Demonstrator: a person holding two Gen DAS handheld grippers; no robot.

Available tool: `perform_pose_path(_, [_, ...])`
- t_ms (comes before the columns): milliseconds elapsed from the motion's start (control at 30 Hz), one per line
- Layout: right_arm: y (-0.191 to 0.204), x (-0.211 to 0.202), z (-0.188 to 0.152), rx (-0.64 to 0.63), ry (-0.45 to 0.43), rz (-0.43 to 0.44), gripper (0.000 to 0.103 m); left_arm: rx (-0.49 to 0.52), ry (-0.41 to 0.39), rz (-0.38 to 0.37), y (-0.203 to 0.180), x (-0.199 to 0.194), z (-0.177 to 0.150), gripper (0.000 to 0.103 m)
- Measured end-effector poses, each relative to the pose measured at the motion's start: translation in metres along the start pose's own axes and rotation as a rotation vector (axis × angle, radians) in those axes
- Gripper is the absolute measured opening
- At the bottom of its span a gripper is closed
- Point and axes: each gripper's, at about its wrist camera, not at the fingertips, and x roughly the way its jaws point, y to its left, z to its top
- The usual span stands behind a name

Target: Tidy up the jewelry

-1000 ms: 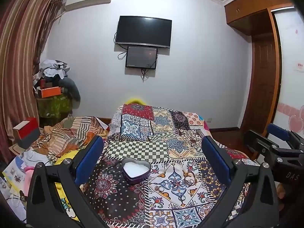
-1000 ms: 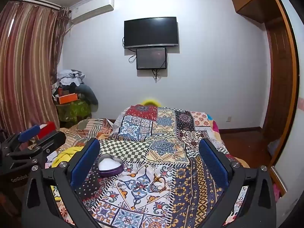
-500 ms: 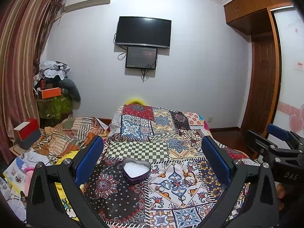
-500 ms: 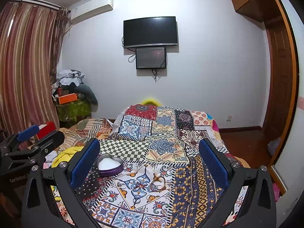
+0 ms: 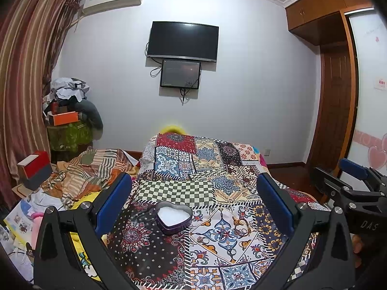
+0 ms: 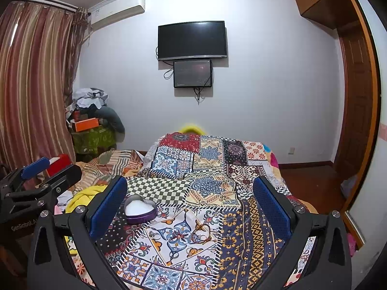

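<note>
Bed (image 5: 183, 188) with patchwork quilt carries everything. Landmark: heart tin (image 5: 173, 217), lid off, white lining, holds nothing visible. Bracelet (image 6: 200, 233) right of tin, well apart; small rings (image 6: 174, 255) nearer camera than tin. Left tongs (image 5: 193, 207) and right tongs (image 6: 191, 205) both spread wide, gripping nothing, above quilt. Step: pre-grasp, nothing sorted yet. Next likely: right tongs descend on bracelet, pinch thin cord, carry to tin.

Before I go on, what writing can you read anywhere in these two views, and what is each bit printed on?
"DAS": on the body of the right gripper, at the edge of the left wrist view; the rest is cut off.
"GenRobot.A": on the body of the left gripper, in the right wrist view; the end is hidden.
Red sticker on the wardrobe door: too small to read.
</note>
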Motion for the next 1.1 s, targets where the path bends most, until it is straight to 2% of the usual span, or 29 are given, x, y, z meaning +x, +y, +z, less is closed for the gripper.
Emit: perform_pose_path(1100, [-0.0031,0.0043,-0.0051,-0.005,0.017,-0.007,0.103,0.002,0.014,-0.006,0.0001,0.0064,-0.0038,0.103])
